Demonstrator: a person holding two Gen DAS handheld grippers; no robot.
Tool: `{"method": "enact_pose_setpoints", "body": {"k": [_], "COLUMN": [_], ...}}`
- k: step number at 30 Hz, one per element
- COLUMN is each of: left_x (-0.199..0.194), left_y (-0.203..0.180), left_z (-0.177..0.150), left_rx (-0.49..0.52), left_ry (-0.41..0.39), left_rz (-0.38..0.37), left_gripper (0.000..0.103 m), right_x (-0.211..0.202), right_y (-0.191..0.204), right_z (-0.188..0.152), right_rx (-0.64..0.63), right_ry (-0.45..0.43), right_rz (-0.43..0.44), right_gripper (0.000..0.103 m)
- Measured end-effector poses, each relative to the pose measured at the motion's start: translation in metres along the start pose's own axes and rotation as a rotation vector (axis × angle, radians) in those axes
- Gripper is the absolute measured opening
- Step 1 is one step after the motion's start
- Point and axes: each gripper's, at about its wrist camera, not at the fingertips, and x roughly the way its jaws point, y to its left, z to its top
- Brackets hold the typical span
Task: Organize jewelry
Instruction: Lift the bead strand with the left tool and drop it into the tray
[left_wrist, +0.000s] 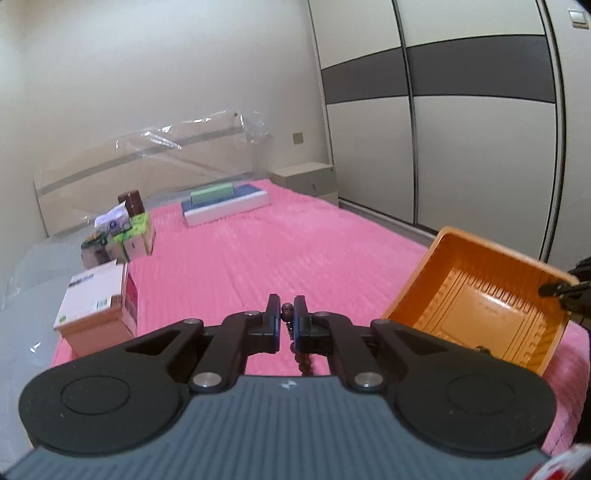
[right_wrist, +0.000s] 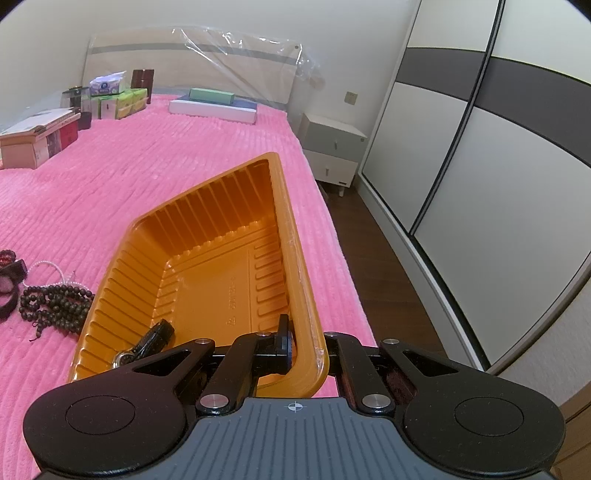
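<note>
Above pink bedspread (left_wrist: 258, 258), left claw (left_wrist: 287, 317) pinches brown bead string (left_wrist: 291, 332).

pink bedspread (right_wrist: 184, 166) | boxes (left_wrist: 96, 306) | nightstand (right_wrist: 332, 147) | wardrobe (left_wrist: 461, 129)

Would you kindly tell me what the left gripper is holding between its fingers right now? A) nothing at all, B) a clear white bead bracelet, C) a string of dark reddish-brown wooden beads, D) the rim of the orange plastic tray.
C: the left gripper is shut on a string of dark reddish-brown wooden beads that hangs below its fingers, while the right gripper clamps the orange plastic tray by its rim.
</note>
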Motion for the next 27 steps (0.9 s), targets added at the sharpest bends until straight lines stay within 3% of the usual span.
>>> {"method": "enact_pose_setpoints", "body": {"k": [10,22,27], "left_x": [0.005,0.031,0.06], "left_y": [-0.022,-0.101,-0.142], "left_z": [0.015,0.058,0.059], "left_rx": [0.052,0.08,0.114], "left_ry": [0.013,-0.049,-0.004], "left_rz": [-0.059,-0.301,-0.366], "left_gripper": [0.006,0.006,0.006], "right_x": [-0.001,-0.002,-0.003], "right_y": [-0.001,-0.001,-0.002], "right_z": [0.002,0.002,0.002], "right_rx": [0.0,-0.001,0.002], "right_ry": [0.0,-0.007,-0.01], "right_rz": [0.002,0.006,0.013], "right_gripper": [0.005,0.005,0.005]}}
